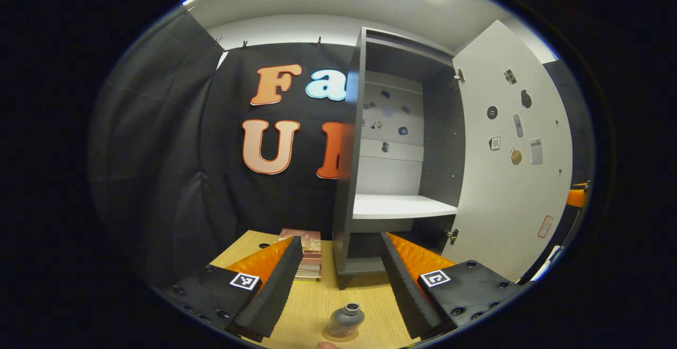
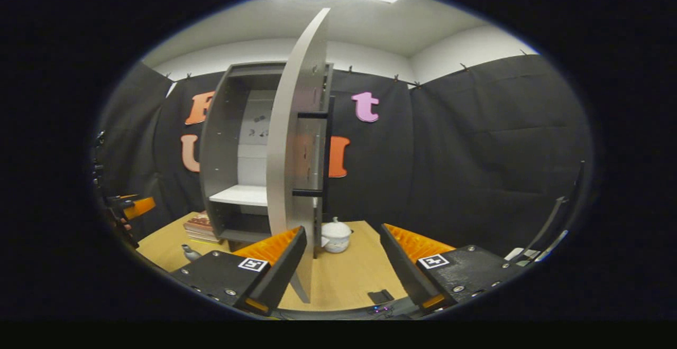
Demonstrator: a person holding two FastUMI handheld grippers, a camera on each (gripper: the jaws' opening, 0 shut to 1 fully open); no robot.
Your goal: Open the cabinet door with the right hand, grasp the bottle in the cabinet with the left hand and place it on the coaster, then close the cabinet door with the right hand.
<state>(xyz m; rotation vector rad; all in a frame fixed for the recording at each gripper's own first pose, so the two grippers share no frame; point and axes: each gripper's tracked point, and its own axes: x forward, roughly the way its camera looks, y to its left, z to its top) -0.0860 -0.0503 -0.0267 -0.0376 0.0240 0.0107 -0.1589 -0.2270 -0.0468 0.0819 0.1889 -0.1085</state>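
Observation:
A small grey bottle [image 1: 346, 318] stands upright on a round brown coaster [image 1: 334, 335] on the wooden table, low between the fingers of my left gripper [image 1: 341, 238], which is open and holds nothing. The grey cabinet [image 1: 346, 190] stands behind it with its white door [image 1: 508, 180] swung wide open and its white shelf [image 1: 402, 206] bare. In the right gripper view the door [image 2: 296, 143] is edge-on, with its black bar handle [image 2: 329, 153] on the right face. My right gripper [image 2: 342, 228] is open, and the door's lower edge sits just inside its left finger. The bottle [image 2: 189, 253] shows at far left.
A stack of books [image 1: 309, 256] lies left of the cabinet's base. A white lidded pot [image 2: 336, 235] sits on the table behind the door. A small black object [image 2: 381, 296] lies near the table's front edge. The left gripper [image 2: 135, 206] shows at the far left.

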